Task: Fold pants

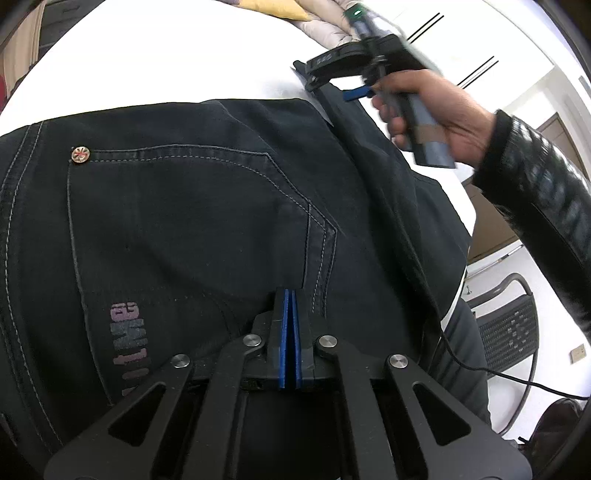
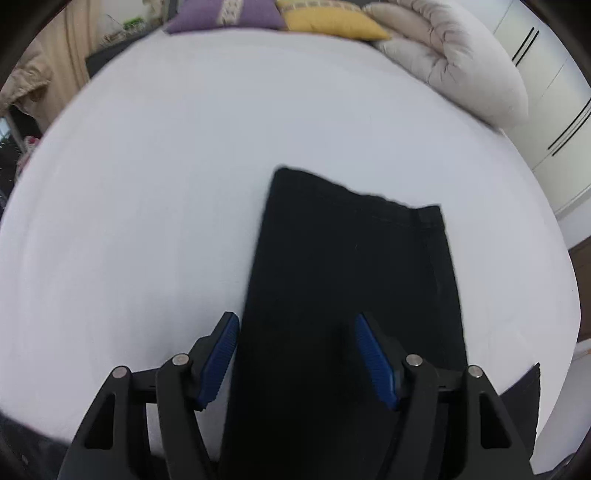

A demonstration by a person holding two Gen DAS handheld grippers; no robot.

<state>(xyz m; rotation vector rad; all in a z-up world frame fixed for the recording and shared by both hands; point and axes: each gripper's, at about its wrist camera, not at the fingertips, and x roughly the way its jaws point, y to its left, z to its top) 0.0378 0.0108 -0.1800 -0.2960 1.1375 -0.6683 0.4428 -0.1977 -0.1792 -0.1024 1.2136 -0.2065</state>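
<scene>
Dark denim pants [image 1: 192,206] lie on a white bed [image 1: 155,62], with a back pocket, a metal rivet [image 1: 80,154] and a purple print [image 1: 127,343] close in the left wrist view. My left gripper [image 1: 290,295] is shut, its tips down on the cloth below the pocket's corner. No cloth shows between its blue pads. A hand [image 1: 439,107] holds my right gripper [image 1: 317,79], blurred, over the far pant leg. In the right wrist view my right gripper [image 2: 295,332] stands open above that leg [image 2: 351,295]. Its hem end [image 2: 354,195] lies flat on the bed [image 2: 147,184].
Purple [image 2: 221,14] and yellow [image 2: 328,20] pillows and a rolled beige duvet [image 2: 454,62] lie at the head of the bed. A mesh chair [image 1: 509,332] and a black cable [image 1: 517,380] are off the bed's right side. White wardrobe doors [image 2: 554,110] stand beyond.
</scene>
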